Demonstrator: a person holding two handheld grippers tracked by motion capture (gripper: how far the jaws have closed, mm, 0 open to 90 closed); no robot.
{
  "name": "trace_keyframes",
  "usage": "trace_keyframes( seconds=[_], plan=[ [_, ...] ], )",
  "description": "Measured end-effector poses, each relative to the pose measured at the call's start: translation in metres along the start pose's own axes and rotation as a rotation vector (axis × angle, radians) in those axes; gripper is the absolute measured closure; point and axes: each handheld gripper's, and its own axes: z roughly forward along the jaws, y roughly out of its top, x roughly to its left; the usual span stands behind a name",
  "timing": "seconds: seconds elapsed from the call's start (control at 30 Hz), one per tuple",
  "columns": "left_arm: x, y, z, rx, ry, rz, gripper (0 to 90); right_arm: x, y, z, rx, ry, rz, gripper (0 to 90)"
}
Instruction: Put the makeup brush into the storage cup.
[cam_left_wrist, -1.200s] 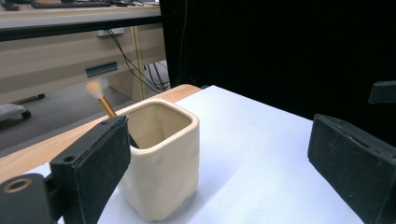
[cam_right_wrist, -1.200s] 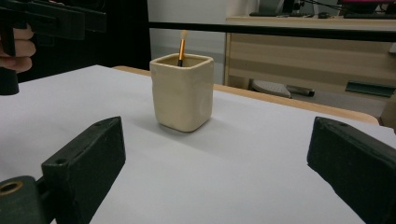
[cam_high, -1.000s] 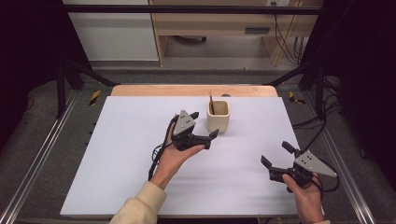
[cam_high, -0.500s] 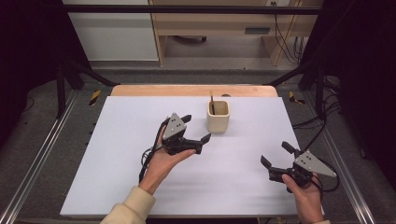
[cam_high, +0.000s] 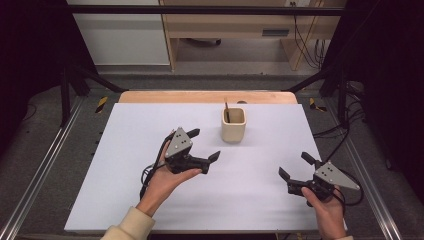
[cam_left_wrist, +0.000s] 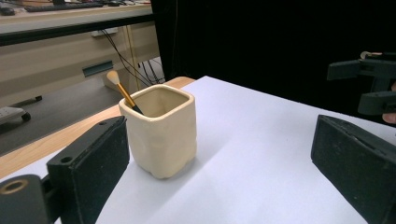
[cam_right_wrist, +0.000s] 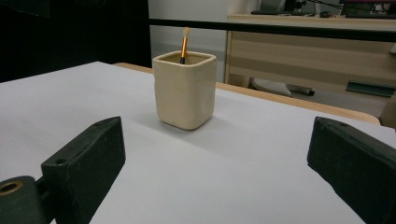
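Since the earlier frames the left gripper has drawn back from the cup toward the person, while the right gripper has stayed put near the table's right front. From above, both sets of jaws are spread wide and hold nothing; the cup stands upright near the far edge, a brush leaning inside it. Left gripper view: the cup sits near the left jaw, untouched, brush poking out. Right gripper view: the cup stands well ahead between the open jaws.
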Motion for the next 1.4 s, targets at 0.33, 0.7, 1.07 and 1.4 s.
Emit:
trace_keyframes(
  seconds=[0.33, 0.7, 1.07, 1.4],
  plan=[
    [0.002, -0.003, -0.024, -0.002, 0.009, -0.002, 3.3, 0.000, 0.000, 0.000, 0.001, 0.000, 0.000, 4.6],
    [0.007, -0.013, -0.043, 0.001, 0.021, 0.003, 1.7, 0.000, -0.001, 0.000, 0.004, 0.000, 0.003, 4.6],
    [0.014, -0.022, -0.063, 0.005, 0.041, 0.007, 1.4, 0.000, -0.001, 0.001, 0.004, -0.002, 0.007, 4.6],
    [0.025, -0.030, -0.082, 0.001, 0.068, -0.009, 1.4, 0.000, -0.001, 0.001, 0.005, -0.003, 0.007, 4.7]
  ],
)
